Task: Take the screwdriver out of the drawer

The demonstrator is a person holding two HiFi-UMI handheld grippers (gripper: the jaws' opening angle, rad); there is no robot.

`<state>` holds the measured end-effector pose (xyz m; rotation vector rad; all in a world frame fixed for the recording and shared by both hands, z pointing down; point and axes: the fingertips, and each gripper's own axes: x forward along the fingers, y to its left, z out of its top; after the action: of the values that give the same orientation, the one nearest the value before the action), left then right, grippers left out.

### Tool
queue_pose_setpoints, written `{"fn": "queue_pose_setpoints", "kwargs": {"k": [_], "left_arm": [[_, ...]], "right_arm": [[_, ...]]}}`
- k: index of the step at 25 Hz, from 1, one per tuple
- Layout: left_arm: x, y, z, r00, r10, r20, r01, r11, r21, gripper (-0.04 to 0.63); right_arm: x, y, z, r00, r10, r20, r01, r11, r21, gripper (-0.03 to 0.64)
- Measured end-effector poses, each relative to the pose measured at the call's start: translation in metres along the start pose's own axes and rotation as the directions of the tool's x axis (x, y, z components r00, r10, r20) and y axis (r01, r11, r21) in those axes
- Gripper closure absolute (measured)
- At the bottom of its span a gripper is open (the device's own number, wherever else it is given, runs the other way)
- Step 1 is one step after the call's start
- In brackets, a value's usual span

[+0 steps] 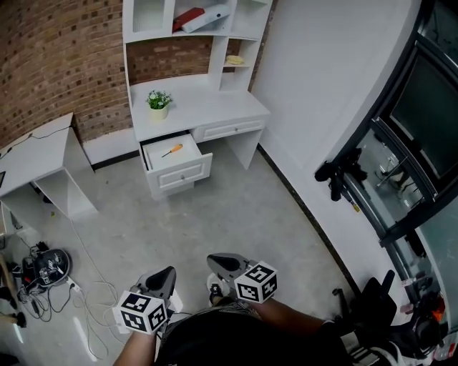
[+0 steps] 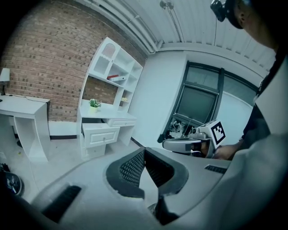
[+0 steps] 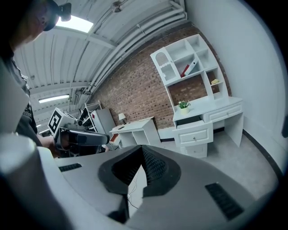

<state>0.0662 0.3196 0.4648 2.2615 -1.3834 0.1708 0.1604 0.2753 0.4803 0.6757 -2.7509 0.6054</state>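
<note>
The screwdriver, with an orange handle, lies inside the open top drawer of the white desk at the far end of the room. Both grippers are held low and close to the person's body, several steps back from the desk. My left gripper is shut with nothing between its jaws, and so is my right gripper. The left gripper view has the drawer small and far beyond the closed jaw tips. From the right gripper the drawer is seen pulled out, its contents hidden.
A potted plant stands on the desktop under a white hutch. A small white side table is at the left, with cables and gear on the floor beside it. Black equipment lines the right window wall.
</note>
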Motion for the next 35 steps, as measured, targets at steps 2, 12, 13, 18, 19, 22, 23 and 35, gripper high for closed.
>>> {"fn": "queue_pose_setpoints", "kwargs": {"k": [2,12,13,18,19,22,23,35], "left_arm": [[0.011,0.005,0.008,1.0,0.004,0.0,-0.004,1.0,0.008,0.577],[0.069,0.022,0.04,0.999,0.034,-0.013,-0.034,0.999,0.006,0.577],[0.074,0.024,0.044,0.999,0.038,-0.013,-0.038,0.999,0.006,0.577],[0.098,0.031,0.064,0.999,0.053,-0.003,-0.053,0.999,0.011,0.577],[0.103,0.033,0.067,0.998,0.057,0.0,-0.057,0.998,0.011,0.577],[0.117,0.036,0.076,0.998,0.069,0.011,-0.069,0.998,0.008,0.577],[0.122,0.037,0.079,0.997,0.071,0.016,-0.071,0.997,0.008,0.577],[0.181,0.053,0.111,0.995,0.095,0.033,-0.095,0.995,-0.002,0.577]], "right_arm": [[0.004,-0.01,0.01,1.0,0.004,0.007,-0.004,1.0,-0.005,0.612],[0.022,-0.065,0.041,1.0,0.03,-0.001,-0.03,1.0,0.001,0.612],[0.024,-0.07,0.045,0.999,0.032,0.001,-0.032,0.999,0.002,0.612],[0.034,-0.096,0.062,0.999,0.047,0.009,-0.047,0.999,0.004,0.612],[0.036,-0.1,0.065,0.999,0.052,0.009,-0.052,0.999,0.002,0.612],[0.041,-0.113,0.074,0.998,0.067,0.011,-0.067,0.998,-0.006,0.612],[0.043,-0.118,0.077,0.997,0.072,0.012,-0.071,0.997,-0.01,0.612],[0.064,-0.172,0.103,0.994,0.108,-0.019,-0.109,0.994,-0.032,0.612]]}}
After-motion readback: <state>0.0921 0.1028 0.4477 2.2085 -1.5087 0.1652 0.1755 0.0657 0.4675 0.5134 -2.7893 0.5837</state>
